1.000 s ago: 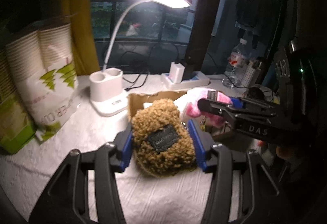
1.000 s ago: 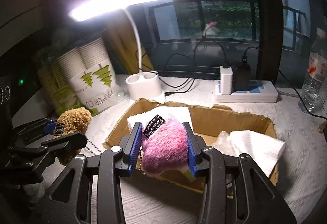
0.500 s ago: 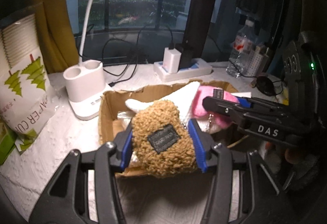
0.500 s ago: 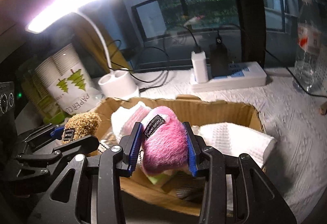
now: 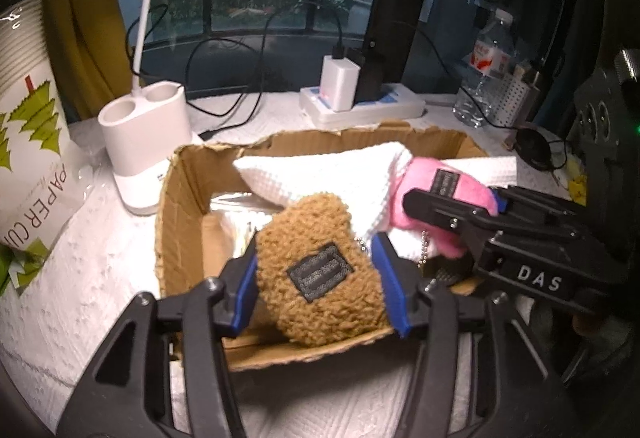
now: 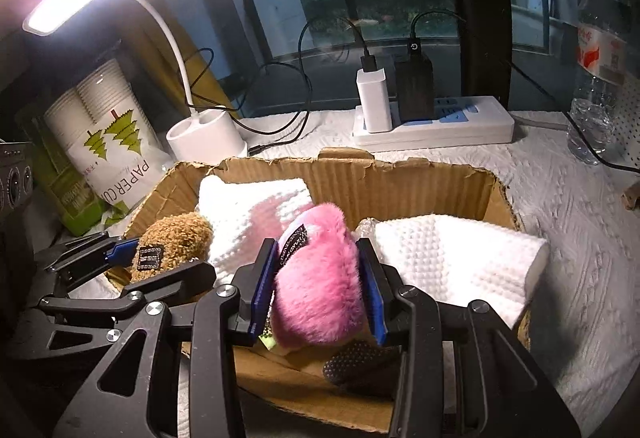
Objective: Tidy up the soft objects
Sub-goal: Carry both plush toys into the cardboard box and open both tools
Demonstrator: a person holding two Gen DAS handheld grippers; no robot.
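My left gripper (image 5: 316,278) is shut on a brown fuzzy plush (image 5: 320,270) with a dark patch and holds it over the near left part of a torn cardboard box (image 5: 176,206). My right gripper (image 6: 318,278) is shut on a pink furry plush (image 6: 320,290) with a dark label and holds it over the box's (image 6: 400,182) middle. White waffle cloths (image 6: 452,258) lie in the box. The brown plush (image 6: 172,238) also shows at the left of the right wrist view, and the pink plush (image 5: 436,186) at the right of the left wrist view.
A white desk lamp base (image 5: 144,134) stands left behind the box. A pack of paper cups (image 5: 28,126) is at far left. A power strip with chargers (image 6: 432,122) lies behind the box. A water bottle (image 6: 600,70) stands at back right. The table has a white cover (image 5: 80,278).
Both grippers have moved forward and over the box with their plush toys still held. The brown plush has gone from above the table to above the box's near left part.
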